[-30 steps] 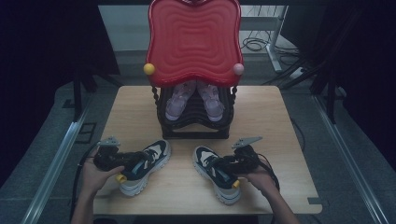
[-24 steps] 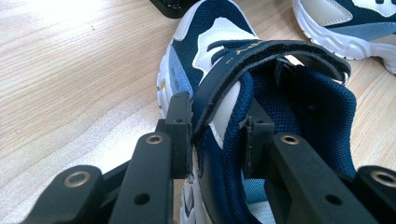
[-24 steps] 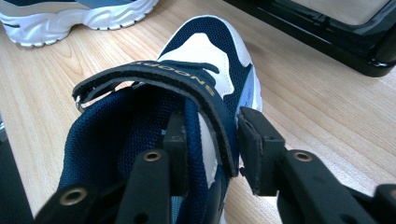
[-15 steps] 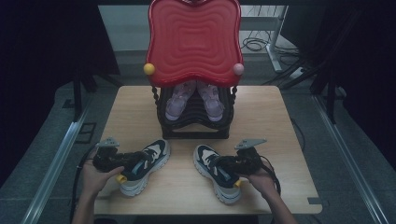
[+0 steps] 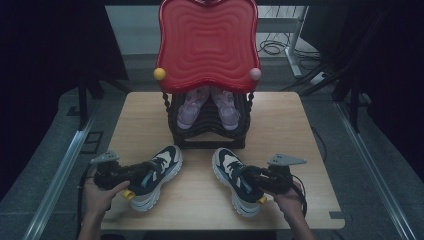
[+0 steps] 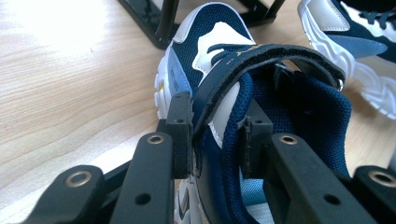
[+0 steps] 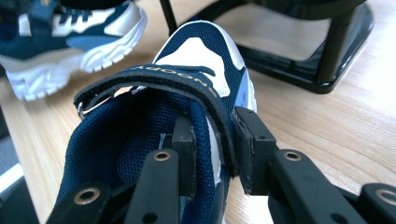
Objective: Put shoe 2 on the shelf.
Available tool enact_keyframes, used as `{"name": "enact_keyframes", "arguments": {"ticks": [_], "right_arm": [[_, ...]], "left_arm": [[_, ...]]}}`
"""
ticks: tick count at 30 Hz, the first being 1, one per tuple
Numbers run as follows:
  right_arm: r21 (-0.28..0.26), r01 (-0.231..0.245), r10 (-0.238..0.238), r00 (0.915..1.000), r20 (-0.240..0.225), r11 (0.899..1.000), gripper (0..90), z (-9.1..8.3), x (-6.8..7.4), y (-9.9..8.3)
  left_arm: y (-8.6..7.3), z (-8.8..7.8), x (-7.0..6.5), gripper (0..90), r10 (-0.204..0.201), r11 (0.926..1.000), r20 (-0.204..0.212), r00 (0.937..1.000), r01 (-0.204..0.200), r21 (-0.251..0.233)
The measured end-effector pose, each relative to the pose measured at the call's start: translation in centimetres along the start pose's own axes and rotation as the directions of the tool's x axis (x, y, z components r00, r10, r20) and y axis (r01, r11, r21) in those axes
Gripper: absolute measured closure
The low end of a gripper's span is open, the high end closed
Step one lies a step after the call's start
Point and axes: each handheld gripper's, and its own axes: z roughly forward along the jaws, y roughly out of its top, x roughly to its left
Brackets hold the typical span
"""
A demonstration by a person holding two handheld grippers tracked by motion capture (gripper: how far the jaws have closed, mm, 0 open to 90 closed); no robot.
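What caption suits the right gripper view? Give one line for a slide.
Right gripper clamped on the side wall of a navy-and-white sneaker, with the black rack beyond.

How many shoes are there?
4: a navy-and-white sneaker in the left claw, its twin navy-and-white sneaker in the right claw, and two pale purple shoes on the black rack. Others may hide under the red lid.

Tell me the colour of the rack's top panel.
Red, with a rippled surface; the top panel shows best in the high view.

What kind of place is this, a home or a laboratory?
Probably a lab or recording studio: a bare wooden table ringed by dark curtains, cables on the floor, and a black shoe rack staged as a prop.
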Motion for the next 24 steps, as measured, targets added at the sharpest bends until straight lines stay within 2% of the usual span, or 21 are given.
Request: {"name": "enact_keyframes", "arguments": {"ticks": [5, 9, 16, 21, 24], "right_arm": [[-0.083, -0.02, 0.02, 0.9998, 0.002, 0.996, 71.6, -1.3, -0.3, -0.5], [-0.141, -0.041, 0.042, 0.9991, 0.006, 0.989, 71.6, -2.4, -0.6, -0.9], [-0.25, -0.084, 0.092, 0.9956, 0.02, 0.965, 71.7, -4.3, -1.2, -1.5], [-0.325, -0.121, 0.141, 0.9892, 0.04, 0.938, 71.7, -5.2, -2.0, -1.8], [-0.347, -0.133, 0.159, 0.986, 0.049, 0.928, 71.7, -5.5, -2.5, -1.9]], "left_arm": [[0.0, -0.6, -0.3, 70.9, -0.018, 0.9976, 0.022, 0.9996, 0.019, -0.066], [0.0, -1.3, -0.2, 70.9, -0.031, 0.9939, 0.025, 0.9992, 0.034, -0.105], [-0.1, -2.4, 0.0, 70.9, -0.059, 0.9801, 0.04, 0.9975, 0.066, -0.187], [0.0, -2.9, -0.1, 70.8, -0.053, 0.9752, 0.043, 0.9976, 0.061, -0.213], [0.0, -3.0, -0.1, 70.9, -0.057, 0.9725, 0.042, 0.9975, 0.065, -0.224]]}}
